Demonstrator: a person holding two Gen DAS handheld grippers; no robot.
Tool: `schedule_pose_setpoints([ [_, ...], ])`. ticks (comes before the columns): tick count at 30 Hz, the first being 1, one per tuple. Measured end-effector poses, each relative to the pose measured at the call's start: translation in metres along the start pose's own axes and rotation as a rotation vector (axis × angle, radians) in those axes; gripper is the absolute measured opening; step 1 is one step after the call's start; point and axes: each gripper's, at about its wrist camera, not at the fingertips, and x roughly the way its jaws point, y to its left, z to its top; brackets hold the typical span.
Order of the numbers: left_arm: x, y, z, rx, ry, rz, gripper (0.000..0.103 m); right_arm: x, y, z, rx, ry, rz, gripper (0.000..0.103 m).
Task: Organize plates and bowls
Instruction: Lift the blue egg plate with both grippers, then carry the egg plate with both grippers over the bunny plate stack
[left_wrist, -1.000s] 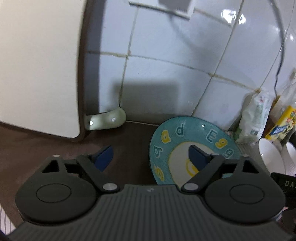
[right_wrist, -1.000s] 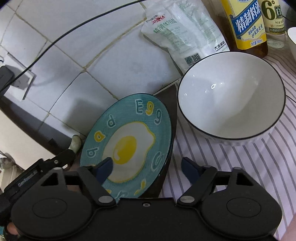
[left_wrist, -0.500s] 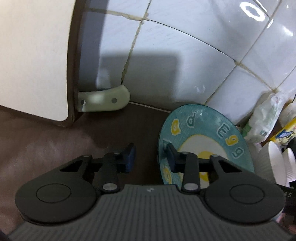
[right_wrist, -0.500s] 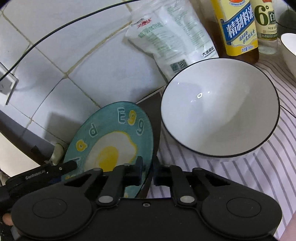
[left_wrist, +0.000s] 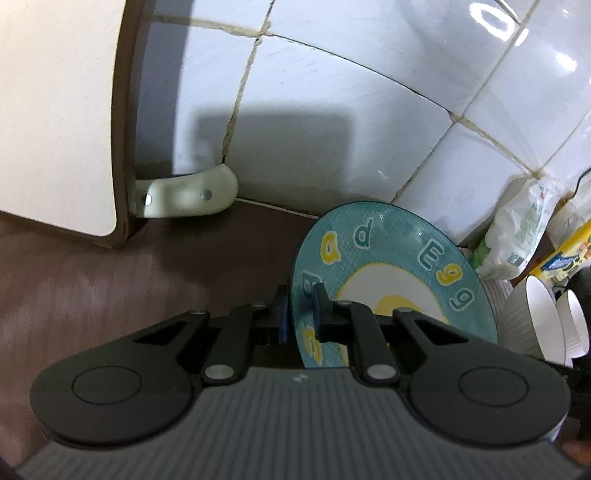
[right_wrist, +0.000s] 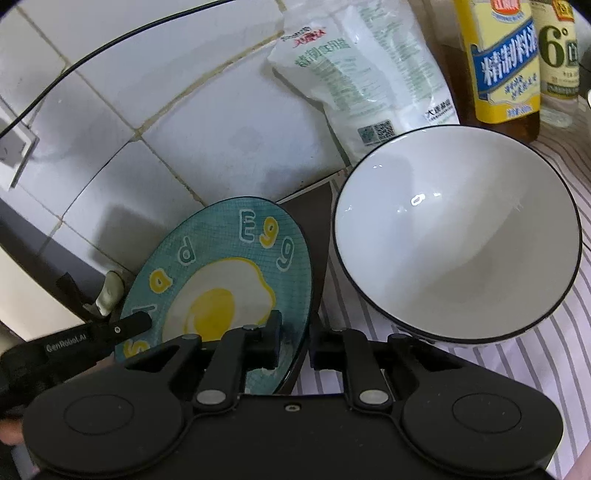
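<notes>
A teal plate with a fried-egg picture and letters stands tilted on edge against the tiled wall; it also shows in the right wrist view. My left gripper is shut on the plate's left rim. My right gripper is shut on its lower right rim. A large white bowl with a dark rim lies tipped toward me just right of the plate, on the striped cloth. Its outer wall shows in the left wrist view.
A white salt bag, a yellow-labelled oil bottle and a vinegar bottle stand behind the bowl. A white board with a pale corner bracket stands left. A black cable runs across the wall tiles.
Both grippers went from wide open to shut on the teal plate's rim, one on each side. The left gripper moved closer to the plate.
</notes>
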Motion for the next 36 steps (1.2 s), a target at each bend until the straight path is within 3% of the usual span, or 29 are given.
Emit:
schedule_pose_setpoints([
  [14,-0.044,-0.016,-0.013,0.048,-0.059,0.05,0.012,-0.039,0.004,-0.004,-0.086,-0.045,0.093,0.017],
  [20,-0.074,-0.023,-0.008,0.055,-0.035,0.049,0.012,-0.064,0.008,-0.006,-0.079,-0.051,0.143,0.017],
  [36,-0.175,-0.067,-0.028,0.114,-0.049,0.049,0.012,-0.163,0.013,-0.019,-0.097,-0.065,0.197,0.017],
])
